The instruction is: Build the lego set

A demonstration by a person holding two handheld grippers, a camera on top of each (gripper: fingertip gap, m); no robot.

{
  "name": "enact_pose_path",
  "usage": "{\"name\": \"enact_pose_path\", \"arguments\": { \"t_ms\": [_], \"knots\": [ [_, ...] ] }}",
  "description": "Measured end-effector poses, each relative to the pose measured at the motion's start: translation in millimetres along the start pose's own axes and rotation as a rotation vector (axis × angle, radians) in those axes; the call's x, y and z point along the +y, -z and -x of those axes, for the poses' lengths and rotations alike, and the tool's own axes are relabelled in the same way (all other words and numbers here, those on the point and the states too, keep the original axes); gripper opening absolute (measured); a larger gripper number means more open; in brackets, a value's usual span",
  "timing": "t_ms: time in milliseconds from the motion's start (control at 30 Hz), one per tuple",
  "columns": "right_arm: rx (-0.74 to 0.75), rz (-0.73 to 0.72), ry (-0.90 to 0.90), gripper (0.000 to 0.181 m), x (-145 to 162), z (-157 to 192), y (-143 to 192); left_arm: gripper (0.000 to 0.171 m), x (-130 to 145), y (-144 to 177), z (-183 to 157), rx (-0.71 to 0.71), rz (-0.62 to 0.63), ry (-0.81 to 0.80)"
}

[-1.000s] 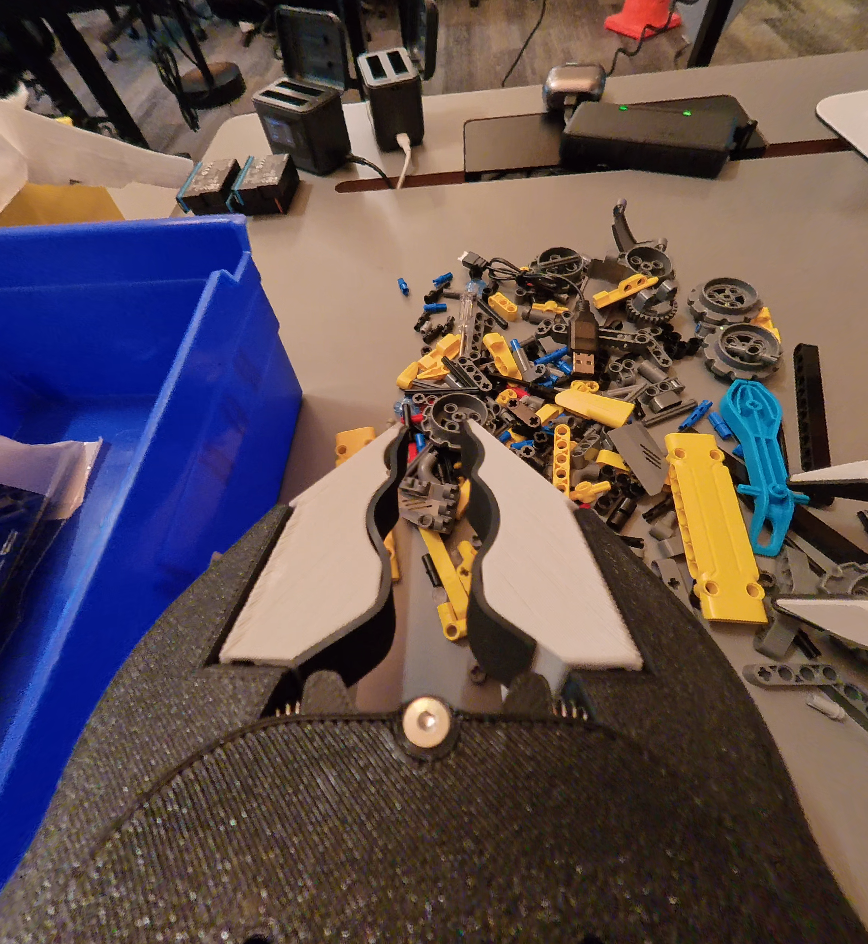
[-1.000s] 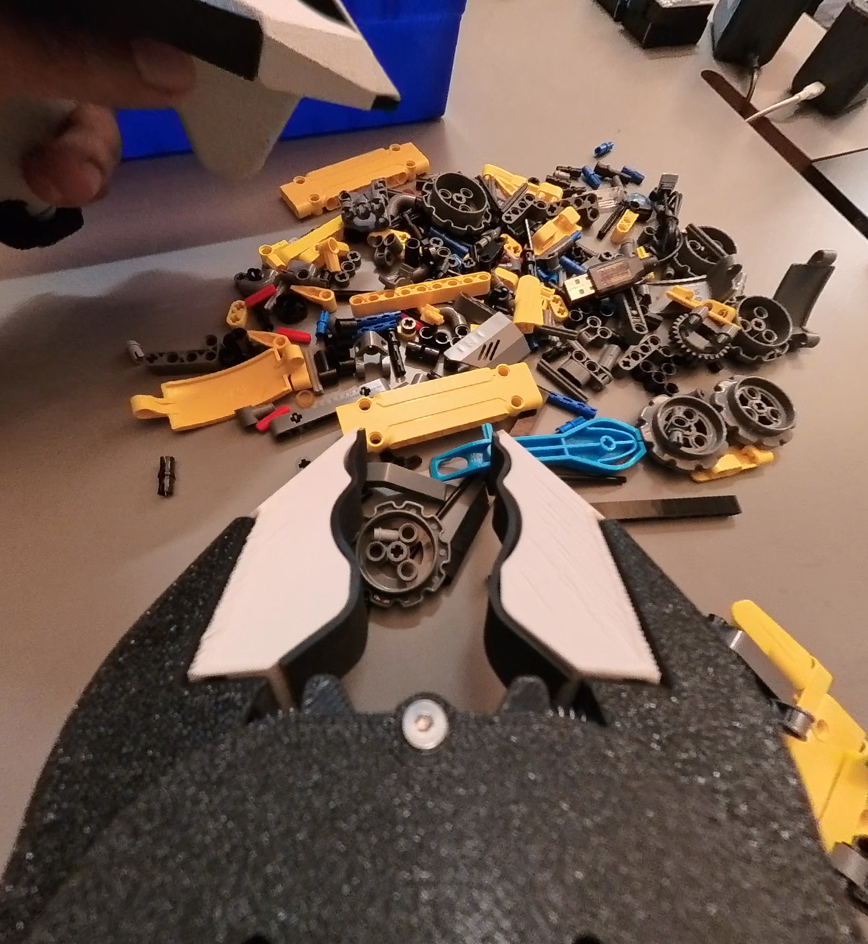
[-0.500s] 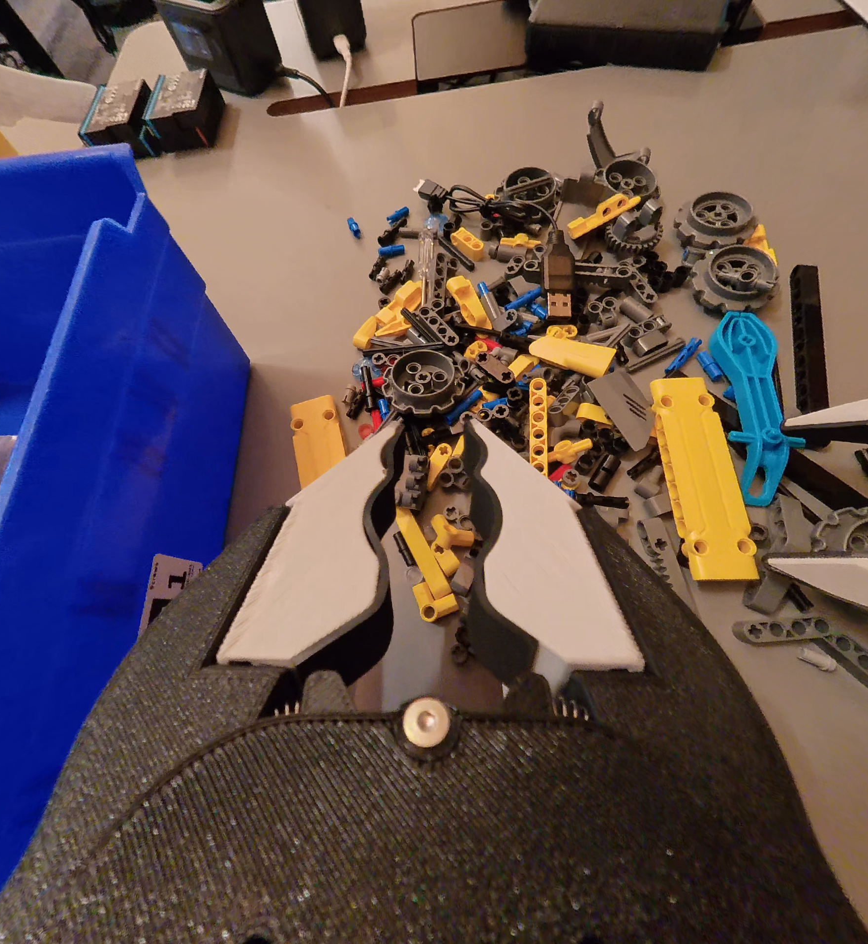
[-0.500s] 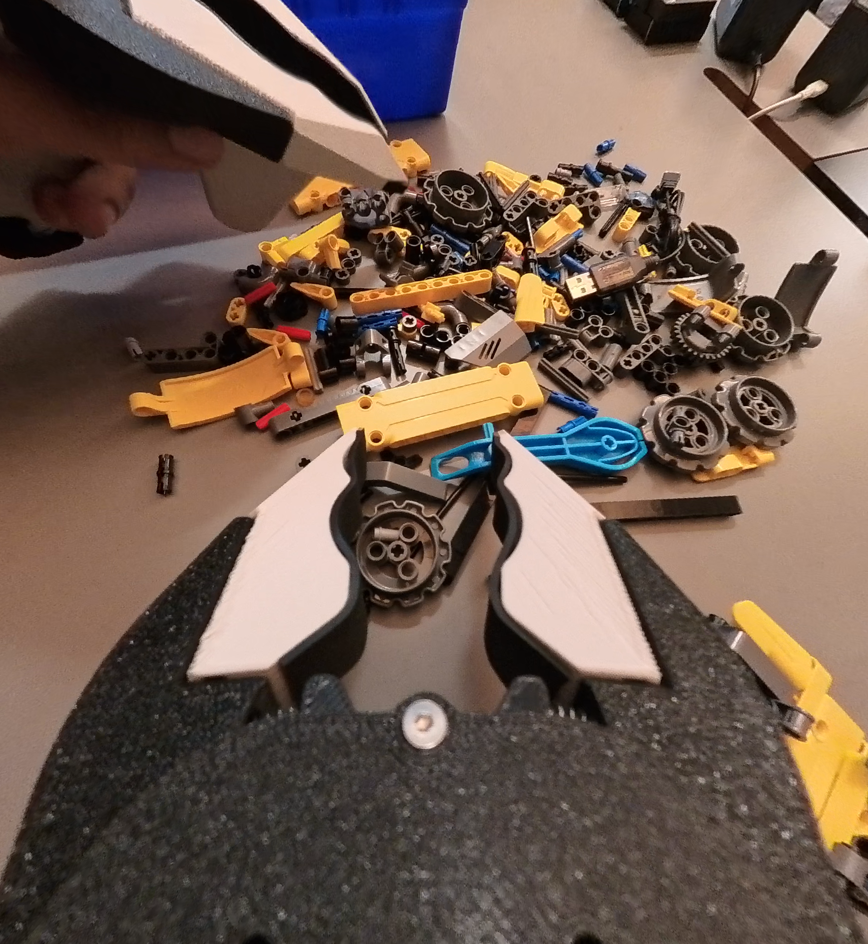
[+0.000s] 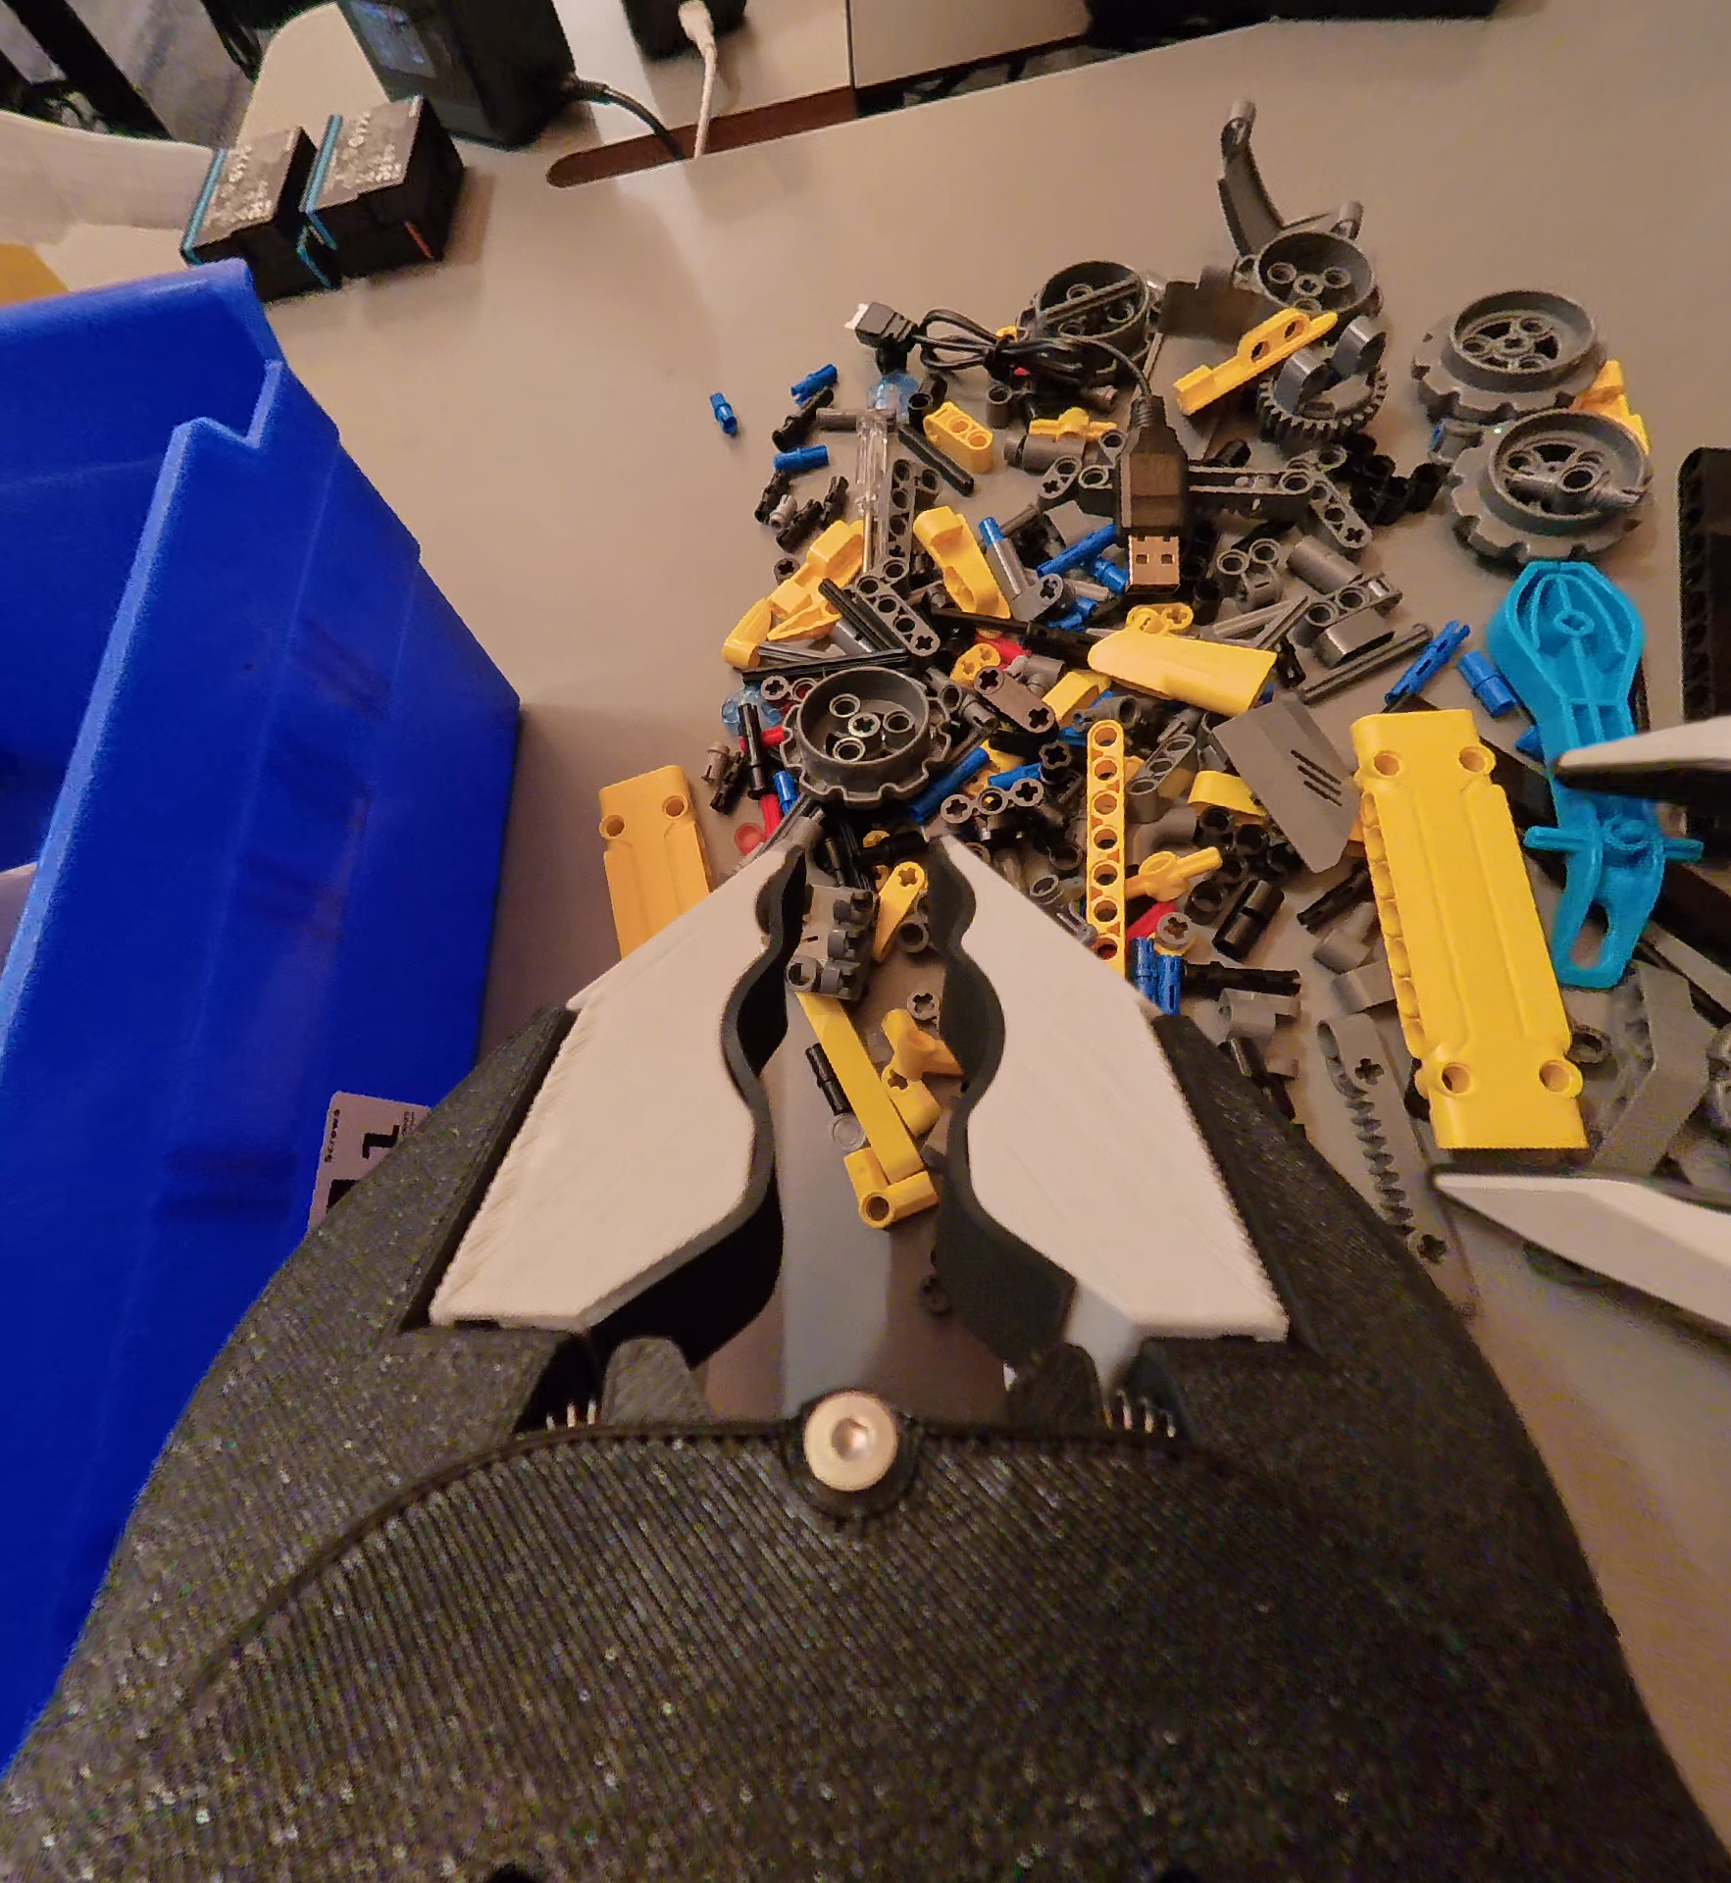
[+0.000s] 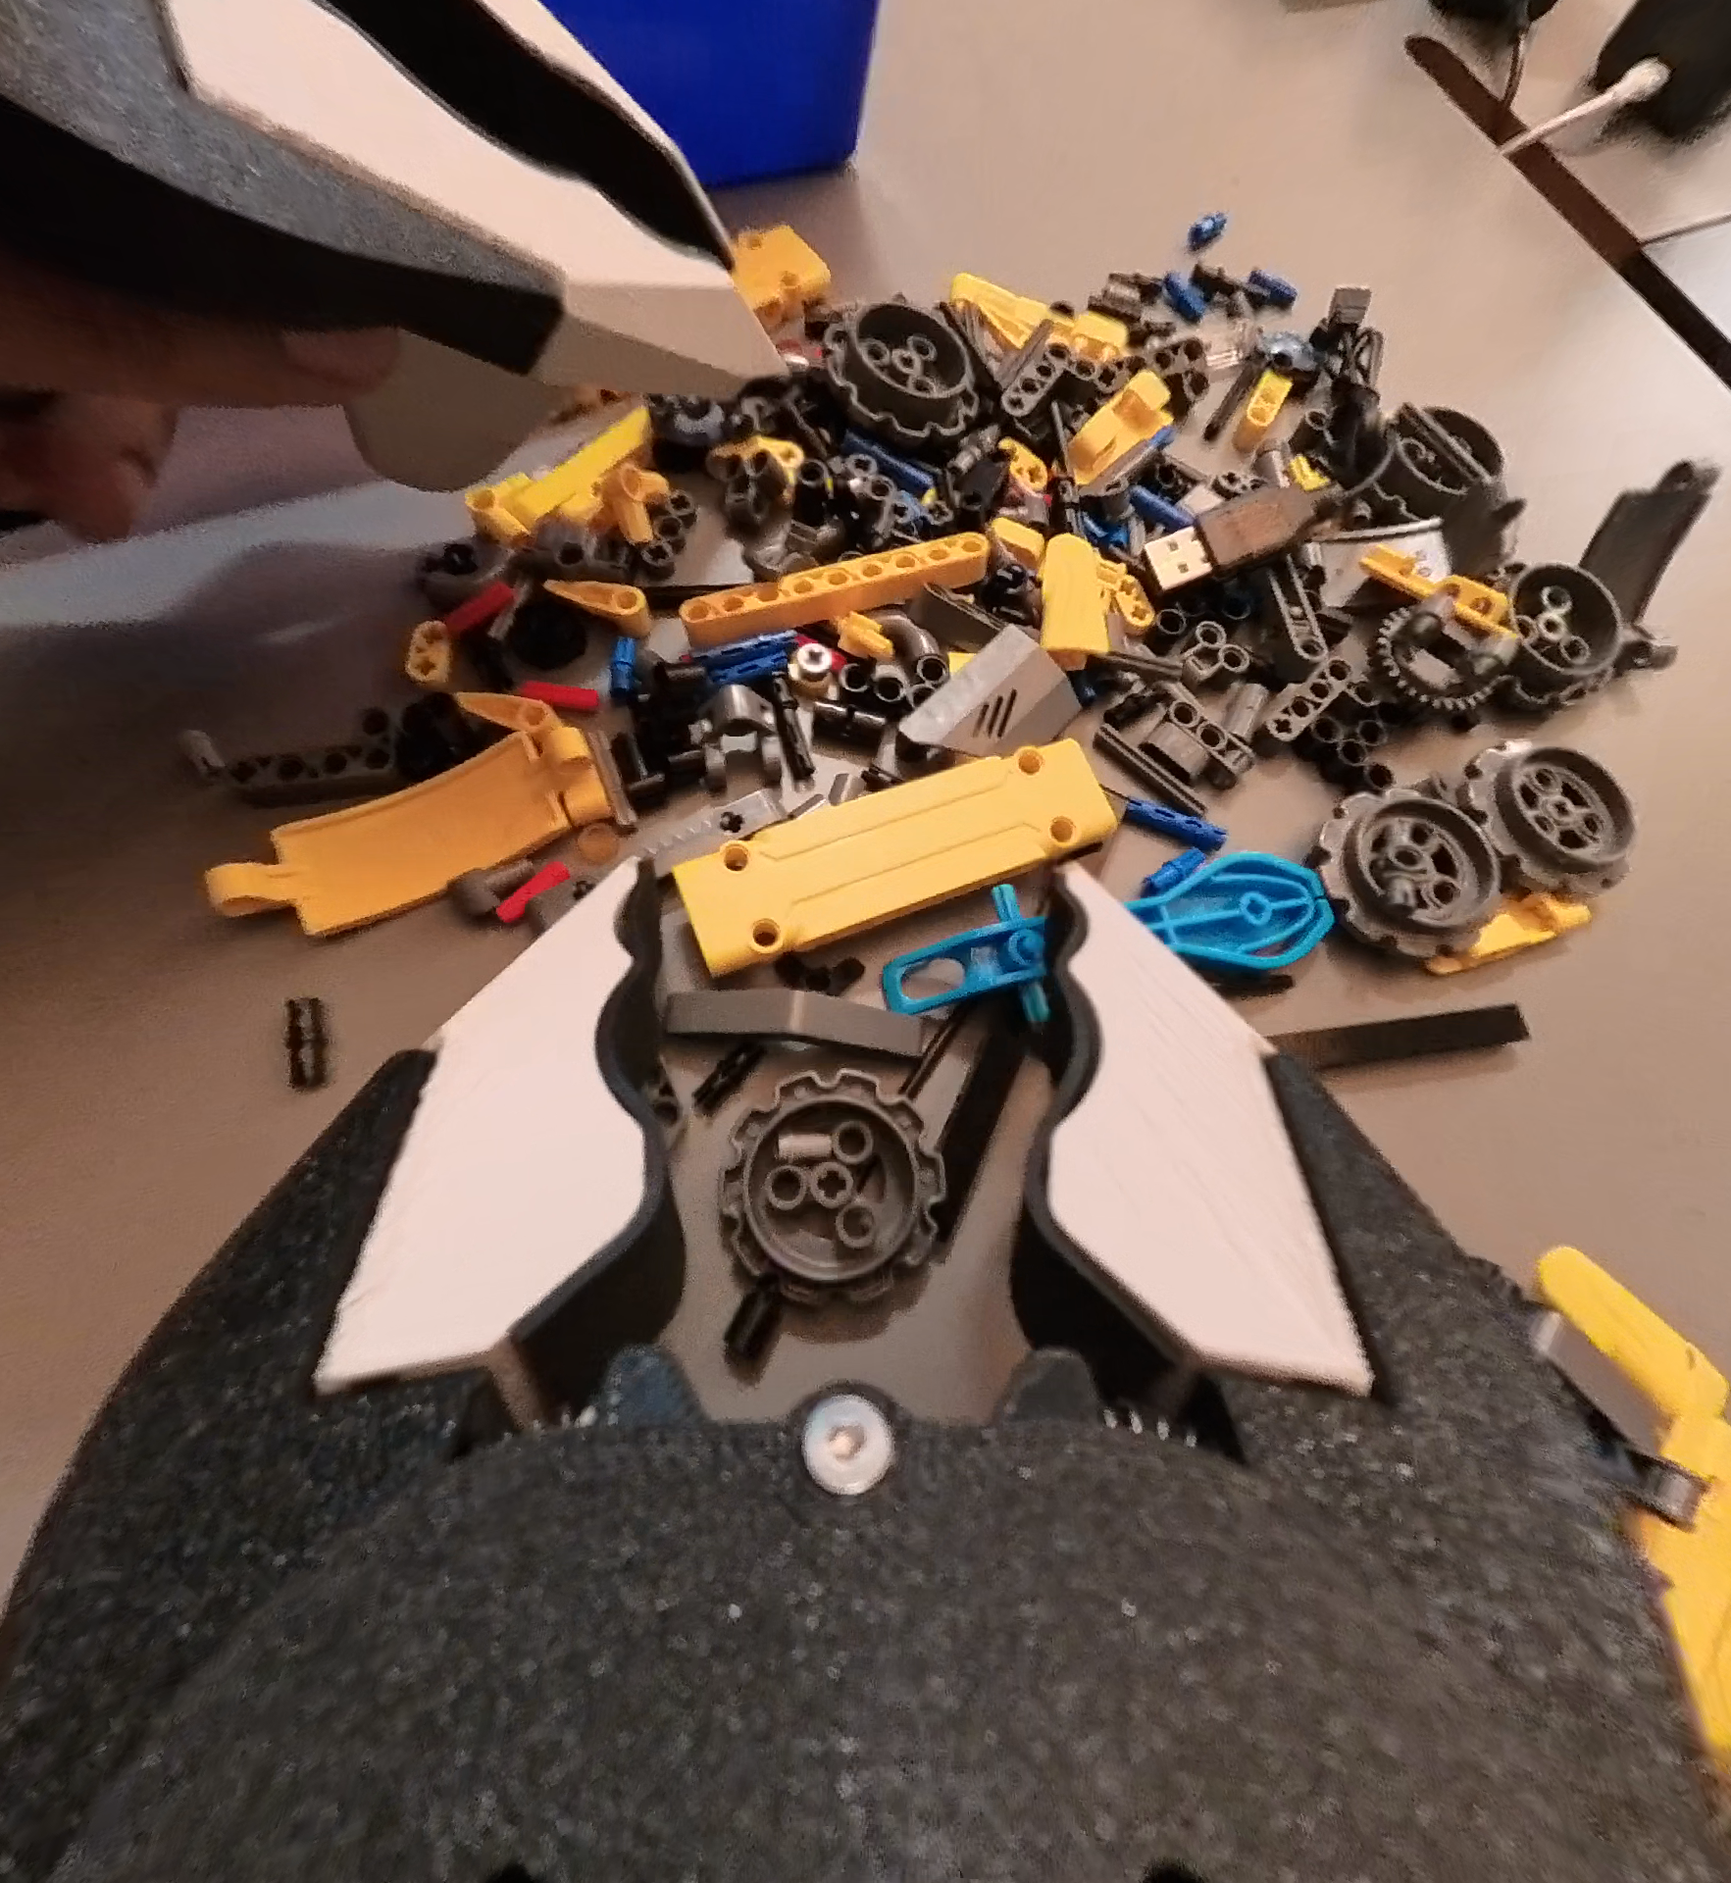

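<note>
Here, a pile of plastic building pieces (image 5: 1126, 652) lies on a grey bench (image 5: 586, 428), beside a blue bin (image 5: 178, 713) near its left edge. The left gripper (image 5: 866, 856) hangs over the pile's near side, jaws apart, with a small grey connector (image 5: 830, 943) and a yellow beam (image 5: 866, 1090) between its fingers; whether it touches them is unclear. The right gripper (image 6: 846, 881) sits lower, jaws apart around a dark toothed wheel (image 6: 830, 1187), a grey curved piece (image 6: 790, 1019) and a turquoise piece (image 6: 963, 963), just short of a long yellow panel (image 6: 892, 856).
</note>
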State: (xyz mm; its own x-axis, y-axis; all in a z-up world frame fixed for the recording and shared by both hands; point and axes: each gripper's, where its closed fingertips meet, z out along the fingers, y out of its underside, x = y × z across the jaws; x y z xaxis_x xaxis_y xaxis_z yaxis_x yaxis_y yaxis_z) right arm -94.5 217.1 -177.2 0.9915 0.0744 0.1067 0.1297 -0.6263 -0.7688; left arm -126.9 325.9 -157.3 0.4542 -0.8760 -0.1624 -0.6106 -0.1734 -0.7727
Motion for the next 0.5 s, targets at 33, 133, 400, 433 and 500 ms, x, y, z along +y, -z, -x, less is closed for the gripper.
{"name": "enact_pose_path", "arguments": {
  "t_ms": [33,133,400,433,500],
  "knots": [
    [0.014,0.018,-0.001,0.081,1,-1,-3,0.021,0,0,0,-0.002,0.002,-0.004],
    [-0.013,0.028,-0.050,0.079,2,1,-5,0.022,0,0,0,-0.009,0.004,-0.013],
    [-0.057,0.033,-0.114,0.047,8,-8,1,0.023,-1,1,1,-0.013,-0.002,-0.013],
    [-0.063,0.033,-0.118,0.047,8,-7,2,0.023,-1,0,1,-0.013,-0.001,-0.014],
    [-0.065,0.025,-0.120,0.047,8,-8,4,0.023,0,0,2,-0.016,0.000,-0.016]
  ]
}}
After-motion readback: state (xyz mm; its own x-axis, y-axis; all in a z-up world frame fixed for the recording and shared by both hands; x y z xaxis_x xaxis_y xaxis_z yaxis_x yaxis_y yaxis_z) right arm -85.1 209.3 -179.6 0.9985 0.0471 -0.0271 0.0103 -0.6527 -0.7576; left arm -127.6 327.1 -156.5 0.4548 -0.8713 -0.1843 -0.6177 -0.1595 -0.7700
